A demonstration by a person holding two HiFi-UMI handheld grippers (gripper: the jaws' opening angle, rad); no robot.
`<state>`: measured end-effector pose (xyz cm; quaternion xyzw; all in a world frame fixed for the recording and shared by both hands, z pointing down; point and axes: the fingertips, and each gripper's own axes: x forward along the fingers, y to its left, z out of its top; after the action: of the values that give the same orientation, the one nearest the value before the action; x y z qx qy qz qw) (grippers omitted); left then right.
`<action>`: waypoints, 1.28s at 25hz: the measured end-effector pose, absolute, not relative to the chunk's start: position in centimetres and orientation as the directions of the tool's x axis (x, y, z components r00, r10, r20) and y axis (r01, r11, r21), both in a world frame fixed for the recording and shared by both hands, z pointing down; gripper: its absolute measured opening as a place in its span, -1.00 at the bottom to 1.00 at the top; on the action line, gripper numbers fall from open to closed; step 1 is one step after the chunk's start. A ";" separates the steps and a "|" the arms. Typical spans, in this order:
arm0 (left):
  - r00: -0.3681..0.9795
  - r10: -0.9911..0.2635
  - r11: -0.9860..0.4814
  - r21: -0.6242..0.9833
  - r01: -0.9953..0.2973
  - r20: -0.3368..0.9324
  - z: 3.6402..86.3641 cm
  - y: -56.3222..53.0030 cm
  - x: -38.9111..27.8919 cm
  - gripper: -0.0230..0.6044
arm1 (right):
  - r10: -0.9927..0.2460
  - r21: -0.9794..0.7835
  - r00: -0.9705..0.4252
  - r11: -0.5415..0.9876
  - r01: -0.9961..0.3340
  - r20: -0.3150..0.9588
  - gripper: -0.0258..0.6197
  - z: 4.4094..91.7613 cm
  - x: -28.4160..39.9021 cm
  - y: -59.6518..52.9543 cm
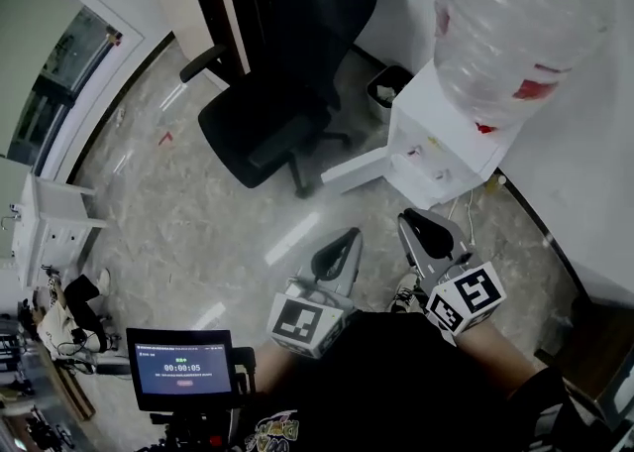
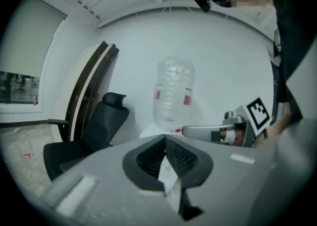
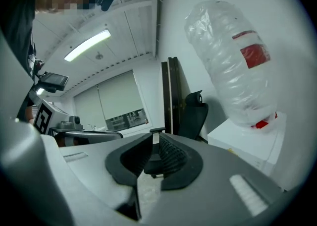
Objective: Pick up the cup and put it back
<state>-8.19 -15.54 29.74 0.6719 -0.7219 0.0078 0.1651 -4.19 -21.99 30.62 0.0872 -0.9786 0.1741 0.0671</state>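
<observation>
we hold the left gripper (image 1: 346,236) and right gripper (image 1: 409,219) pressed closed and empty, facing the water dispenser (image 1: 436,133). no cup shows in any view, so the pickup seems unstarted; next we must find the cup and spread one gripper's jaws.

At the top centre I see a black office chair (image 1: 282,93) standing on the pale marbled floor (image 1: 198,222). To its right, a small black waste bin (image 1: 389,88) sits just beside a white water dispenser (image 1: 436,138) carrying a clear upturned plastic bottle (image 1: 520,24). At lower left, a small black screen (image 1: 183,369) shows a timer.
</observation>
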 end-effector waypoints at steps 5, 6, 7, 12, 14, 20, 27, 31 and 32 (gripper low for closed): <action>0.087 -0.959 -0.024 0.229 -0.973 0.268 31.0 -15.8 -11.6 -0.91 | -0.299 -0.318 -0.935 0.883 -0.346 0.188 -0.76 31.6 -6.7 -22.5; 0.111 -0.955 -0.046 0.232 -0.972 0.276 31.6 -15.7 -12.2 -0.91 | -0.326 -0.323 -0.925 0.869 -0.375 0.196 -0.75 32.0 -7.3 -22.5; 0.133 -0.949 -0.065 0.236 -0.970 0.284 32.2 -15.5 -12.8 -0.91 | -0.353 -0.327 -0.914 0.855 -0.402 0.201 -0.75 32.5 -7.8 -22.5; 0.208 -0.934 -0.141 0.236 -0.961 0.292 34.9 -15.6 -14.9 -0.91 | -0.452 -0.315 -0.868 0.809 -0.496 0.206 -0.76 34.5 -9.4 -21.9; 0.230 -0.927 -0.162 0.235 -0.958 0.296 35.8 -15.9 -15.2 -0.91 | -0.477 -0.290 -0.854 0.804 -0.519 0.207 -0.75 35.1 -9.5 -21.5; 0.241 -0.923 -0.182 0.210 -0.961 0.300 37.8 -18.3 -14.1 -0.91 | -0.482 -0.229 -0.842 0.815 -0.533 0.242 -0.74 37.7 -8.8 -21.9; 0.135 -0.942 -0.078 0.188 -0.979 0.309 42.1 -20.3 -11.2 -0.91 | -0.367 -0.241 -0.885 0.867 -0.437 0.286 -0.72 44.6 -7.1 -24.0; 0.115 -0.939 -0.063 0.168 -0.984 0.323 47.1 -20.2 -9.8 -0.91 | -0.331 -0.216 -0.892 0.889 -0.404 0.307 -0.72 50.8 -6.5 -24.9; 0.123 -0.934 -0.069 0.170 -0.983 0.336 49.0 -20.3 -9.4 -0.91 | -0.336 -0.214 -0.888 0.886 -0.411 0.314 -0.72 52.7 -6.2 -25.2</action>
<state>-9.38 -20.31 49.03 0.7277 -0.6585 0.0689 0.1791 -6.19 -25.18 52.66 0.1943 -0.9616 0.1386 0.1355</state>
